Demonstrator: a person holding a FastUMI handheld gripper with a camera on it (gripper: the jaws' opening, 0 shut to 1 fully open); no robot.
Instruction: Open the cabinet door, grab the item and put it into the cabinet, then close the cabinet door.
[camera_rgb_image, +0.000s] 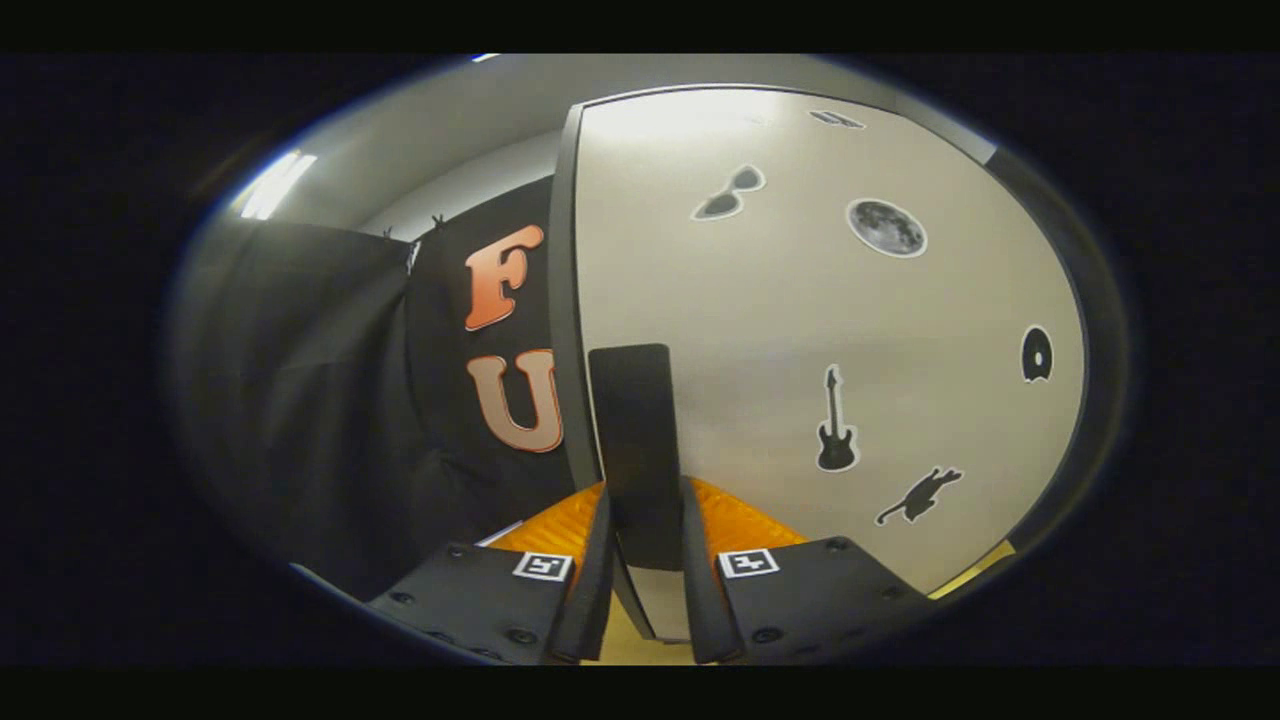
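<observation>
The cabinet door (800, 330) is a pale panel with dark stickers on it, and it stands right in front of me. A dark edge (563, 300) runs down its left side. Near that edge a black upright handle (635, 440) sticks out of the door. My gripper (645, 560) is shut on the lower part of this handle, one finger pressing on each side. Whether the door is ajar I cannot tell. The item for the cabinet is out of sight.
Black booth cloth (320, 400) hangs to the left of the door. A strip of light wooden surface (630, 640) shows below the fingers, under the door's bottom edge. A grey ceiling with a bright lamp (272, 185) lies above.
</observation>
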